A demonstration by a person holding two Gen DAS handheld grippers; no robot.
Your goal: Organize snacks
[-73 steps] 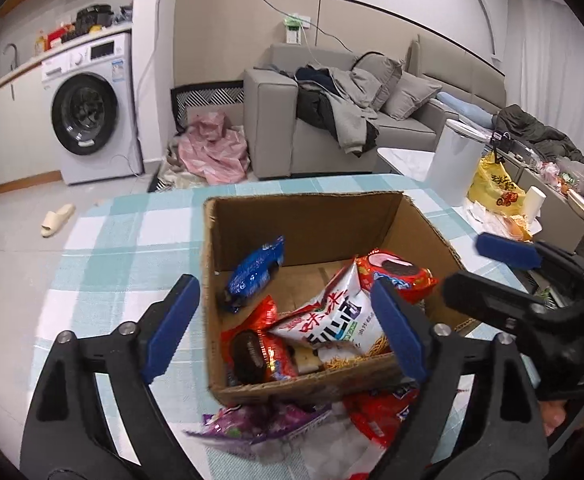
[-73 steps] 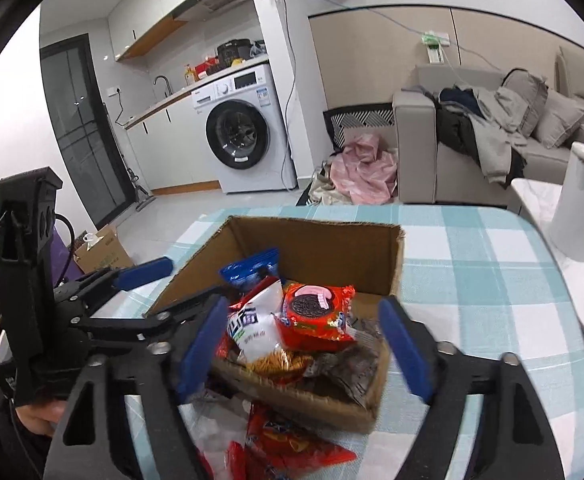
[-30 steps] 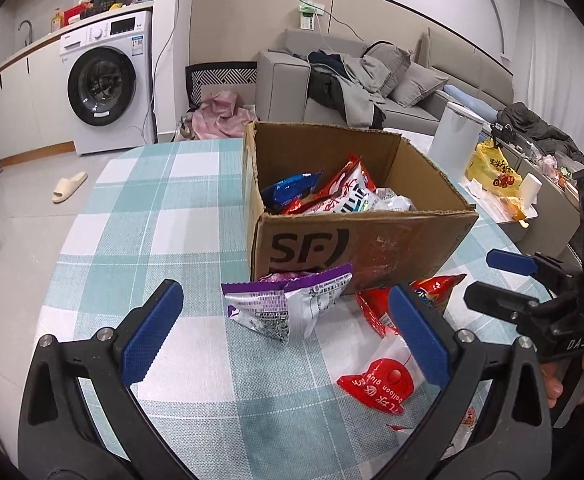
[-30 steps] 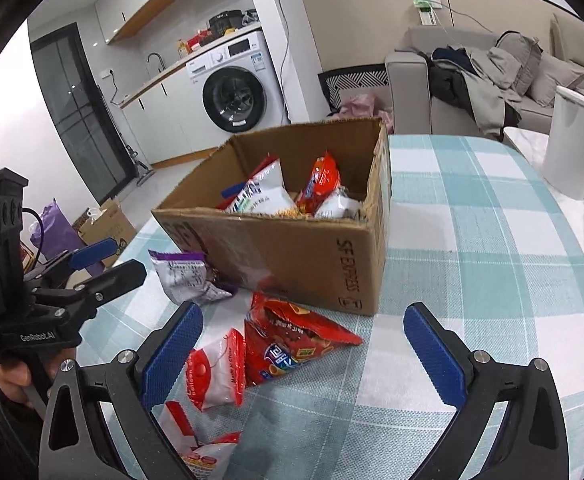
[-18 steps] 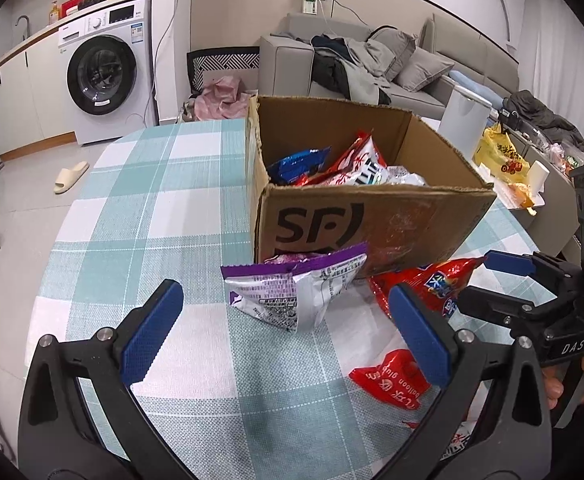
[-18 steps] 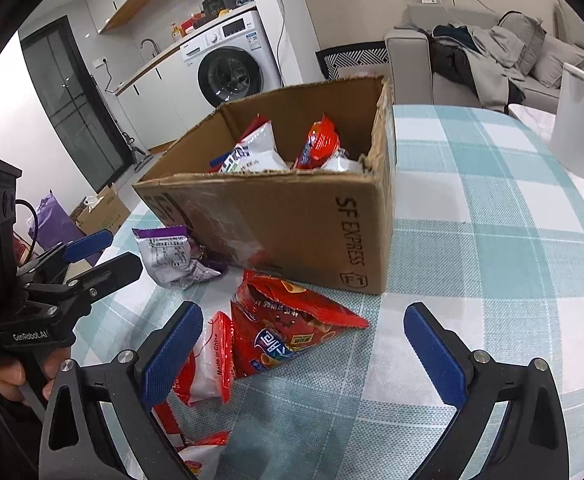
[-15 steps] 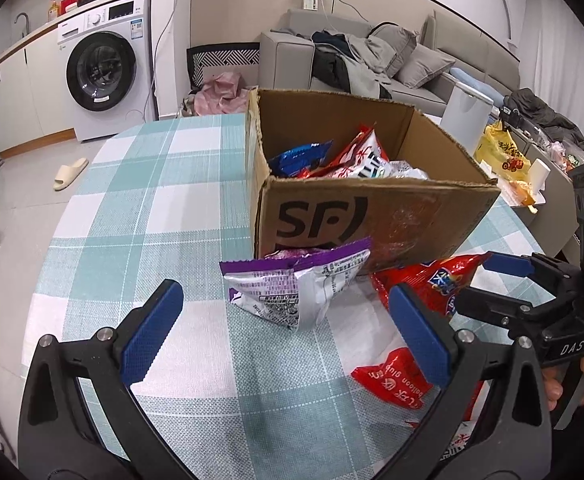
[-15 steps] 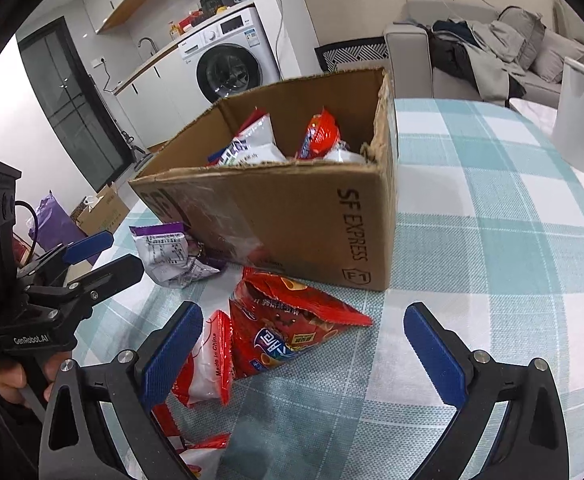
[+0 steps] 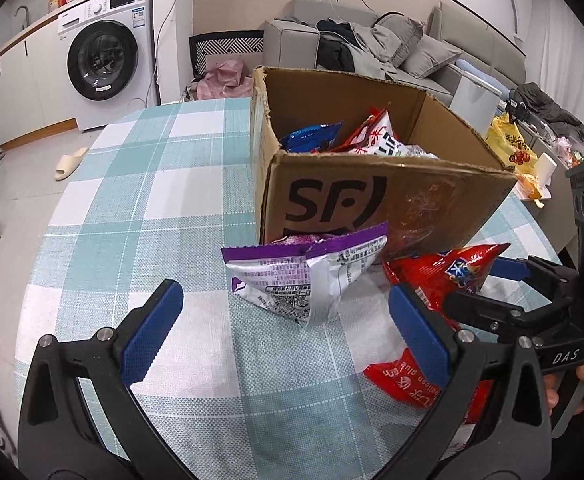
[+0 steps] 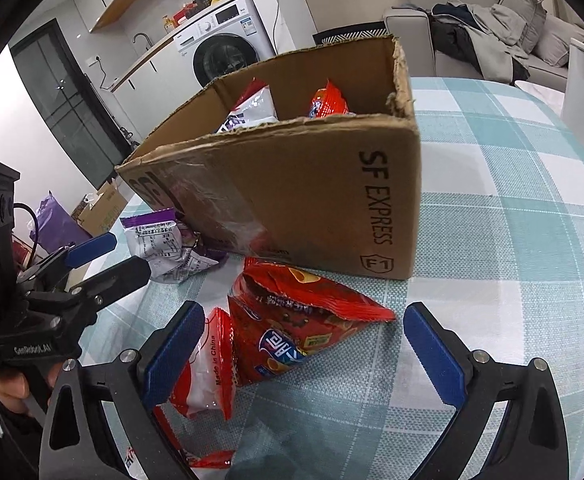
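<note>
Both grippers have been brought lower and nearer the packets since a moment ago, so the box looms larger. Wide apart are held the blue-padded fingers of the left gripper (image 9: 284, 320), with nothing between them; the right gripper (image 10: 303, 344) is likewise spread and empty. Just ahead of the left gripper a crinkled purple-and-silver packet (image 9: 303, 276) is seen leaning against the cardboard box (image 9: 391, 204). A glossy red chip bag (image 10: 292, 328), puffed and triangular, is framed by the right fingers, beside a small red-and-white packet (image 10: 208, 372). More snacks are held inside the torn-rimmed box, on a teal checked woven tablecloth (image 9: 152, 208).
</note>
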